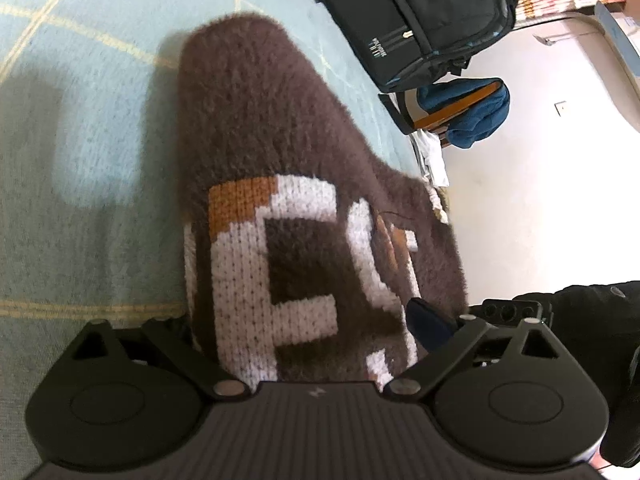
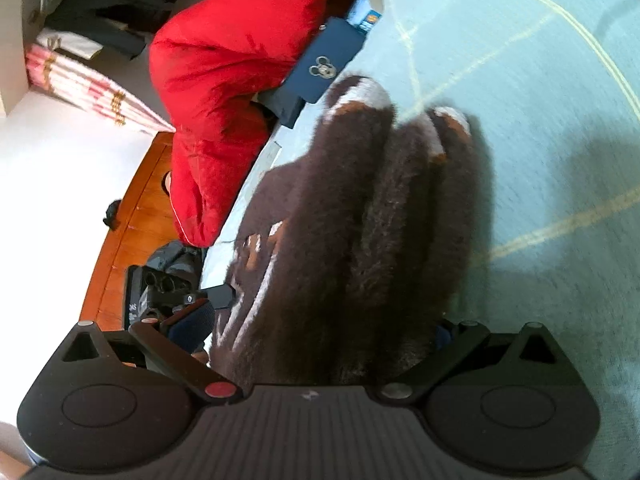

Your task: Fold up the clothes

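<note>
A fuzzy brown sweater (image 1: 264,128) with white and orange knitted letters hangs over the pale green bed cover (image 1: 80,160). My left gripper (image 1: 316,340) is shut on its edge; the cloth fills the space between the jaws and hides the fingertips. In the right wrist view the same sweater (image 2: 332,240) hangs with both sleeves and their white and orange cuffs (image 2: 368,92) trailing onto the bed cover (image 2: 560,160). My right gripper (image 2: 320,344) is shut on the sweater too, its fingertips buried in the fabric. The other gripper (image 2: 168,288) shows at the left.
A black backpack (image 1: 416,20) sits at the bed's far edge, with a blue garment on a wooden chair (image 1: 468,116) beside it. A red jacket (image 2: 224,80) and a navy box (image 2: 324,68) lie at the bed's edge in the right wrist view. A wooden bed frame (image 2: 132,216) curves below.
</note>
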`<state>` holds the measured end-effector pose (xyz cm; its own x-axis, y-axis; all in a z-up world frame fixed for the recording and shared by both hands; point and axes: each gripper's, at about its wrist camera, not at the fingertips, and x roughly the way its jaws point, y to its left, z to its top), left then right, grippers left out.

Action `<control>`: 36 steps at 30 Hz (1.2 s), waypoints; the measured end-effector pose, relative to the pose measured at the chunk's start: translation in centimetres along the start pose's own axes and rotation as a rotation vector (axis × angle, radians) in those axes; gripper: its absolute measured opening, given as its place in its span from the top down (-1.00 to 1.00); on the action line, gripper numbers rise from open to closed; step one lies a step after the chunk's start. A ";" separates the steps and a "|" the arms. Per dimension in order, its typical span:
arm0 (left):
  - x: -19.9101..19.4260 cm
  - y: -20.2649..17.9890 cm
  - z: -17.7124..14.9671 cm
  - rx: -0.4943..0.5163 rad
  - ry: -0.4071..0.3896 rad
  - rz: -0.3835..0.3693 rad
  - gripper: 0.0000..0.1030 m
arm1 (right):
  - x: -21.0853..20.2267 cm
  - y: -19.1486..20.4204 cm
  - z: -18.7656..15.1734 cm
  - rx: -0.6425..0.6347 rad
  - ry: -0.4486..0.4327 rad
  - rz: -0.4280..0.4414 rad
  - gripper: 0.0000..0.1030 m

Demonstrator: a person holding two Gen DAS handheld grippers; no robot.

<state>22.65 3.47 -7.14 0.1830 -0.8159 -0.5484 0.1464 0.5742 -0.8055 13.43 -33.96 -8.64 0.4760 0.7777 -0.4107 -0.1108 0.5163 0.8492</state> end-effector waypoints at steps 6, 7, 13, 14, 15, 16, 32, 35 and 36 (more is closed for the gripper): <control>-1.6 -0.5 0.0 0.028 -0.027 0.003 -0.85 | 0.8 1.3 0.4 -0.032 0.010 -0.014 -1.00; -2.0 -0.5 -0.1 0.031 -0.030 0.004 -0.85 | 1.0 1.5 0.4 -0.036 0.013 -0.014 -1.00; -4.0 0.1 -0.4 0.025 -0.065 0.010 -0.85 | 2.7 2.7 0.8 -0.065 0.037 -0.014 -1.00; -4.4 0.3 -0.5 0.023 -0.073 0.009 -0.85 | 3.0 3.0 0.8 -0.070 0.041 -0.014 -1.00; -4.7 0.5 -0.5 0.020 -0.080 0.009 -0.85 | 3.3 3.2 0.9 -0.075 0.045 -0.014 -1.00; -4.9 0.6 -0.5 0.018 -0.088 0.008 -0.85 | 3.7 3.4 1.0 -0.082 0.050 -0.015 -1.00; -13.6 5.9 0.1 -0.031 -0.217 0.033 -0.85 | 13.5 10.3 1.2 -0.213 0.160 -0.030 -1.00; -16.1 7.1 0.3 -0.035 -0.249 0.051 -0.85 | 16.1 12.1 1.2 -0.252 0.183 -0.033 -1.00; -16.9 7.5 0.4 -0.035 -0.260 0.058 -0.85 | 17.0 12.7 1.2 -0.267 0.189 -0.034 -1.00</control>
<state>21.00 21.55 -3.82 0.4345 -0.7347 -0.5210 0.0956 0.6128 -0.7845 21.11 -14.64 -4.43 0.3155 0.7986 -0.5126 -0.3346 0.5991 0.7274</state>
